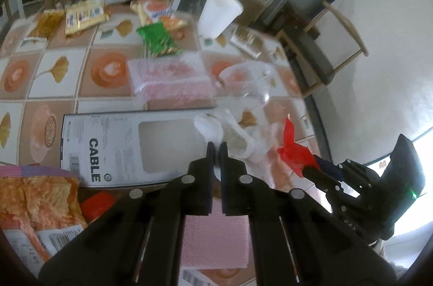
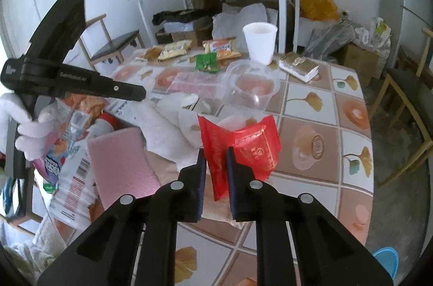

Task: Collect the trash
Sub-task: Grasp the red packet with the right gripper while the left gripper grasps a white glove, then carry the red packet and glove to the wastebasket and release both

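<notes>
Right hand-held gripper (image 2: pixel 215 164) clamped on red wrapper (image 2: pixel 243 148), frame centre | left hand-held gripper (image 1: pixel 216 148) pinched together on white tissue (image 1: pixel 209 127) | tabletop (image 2: pixel 324 107) cluttered

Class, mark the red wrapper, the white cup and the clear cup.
red wrapper (image 2: pixel 254 150), right wrist view, its creased middle.
white cup (image 2: pixel 260 44), right wrist view, its side wall.
clear cup (image 2: pixel 253 94), right wrist view, its side wall.

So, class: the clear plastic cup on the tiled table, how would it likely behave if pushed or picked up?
The clear plastic cup looks thin-walled and empty, so probably light and likely to slide or tip when nudged. Its walls would probably flex or crumple if squeezed hard. It tapers toward its base, so once on its side it may roll in a curve.
</notes>
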The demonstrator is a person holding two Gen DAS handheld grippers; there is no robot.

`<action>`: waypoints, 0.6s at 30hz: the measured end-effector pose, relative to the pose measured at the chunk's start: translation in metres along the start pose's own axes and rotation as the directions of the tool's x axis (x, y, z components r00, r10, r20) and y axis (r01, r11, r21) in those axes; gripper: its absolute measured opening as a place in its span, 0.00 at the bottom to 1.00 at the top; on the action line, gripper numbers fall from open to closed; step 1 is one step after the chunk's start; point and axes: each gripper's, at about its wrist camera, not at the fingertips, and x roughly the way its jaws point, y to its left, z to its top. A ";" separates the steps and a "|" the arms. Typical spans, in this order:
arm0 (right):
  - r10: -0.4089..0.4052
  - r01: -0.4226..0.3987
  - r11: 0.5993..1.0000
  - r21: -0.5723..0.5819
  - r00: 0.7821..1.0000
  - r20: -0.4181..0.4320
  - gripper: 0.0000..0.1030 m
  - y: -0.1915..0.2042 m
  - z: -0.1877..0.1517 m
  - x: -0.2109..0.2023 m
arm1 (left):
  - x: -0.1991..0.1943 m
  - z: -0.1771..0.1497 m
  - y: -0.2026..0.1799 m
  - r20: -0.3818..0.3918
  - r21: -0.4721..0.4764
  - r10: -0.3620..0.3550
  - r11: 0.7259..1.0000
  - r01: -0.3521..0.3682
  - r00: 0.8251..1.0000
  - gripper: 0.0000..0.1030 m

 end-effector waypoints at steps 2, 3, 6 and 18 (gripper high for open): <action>-0.005 0.005 1.000 0.013 1.000 0.019 0.13 -0.002 0.003 -0.009 | -0.008 0.000 -0.004 0.032 0.008 -0.008 1.000 0.008 0.999 0.02; -0.007 0.006 1.000 0.019 1.000 0.028 0.12 -0.003 0.004 -0.014 | -0.012 0.000 -0.007 0.048 0.014 -0.014 1.000 0.013 0.999 0.02; -0.018 0.016 0.999 0.036 0.998 0.059 0.12 -0.007 0.006 -0.030 | -0.028 -0.002 -0.018 0.102 0.038 -0.029 0.999 0.025 0.994 0.02; -0.055 0.044 0.996 0.075 0.988 0.143 0.12 -0.009 0.007 -0.089 | -0.083 -0.010 -0.068 0.275 0.145 -0.128 0.985 0.090 0.953 0.02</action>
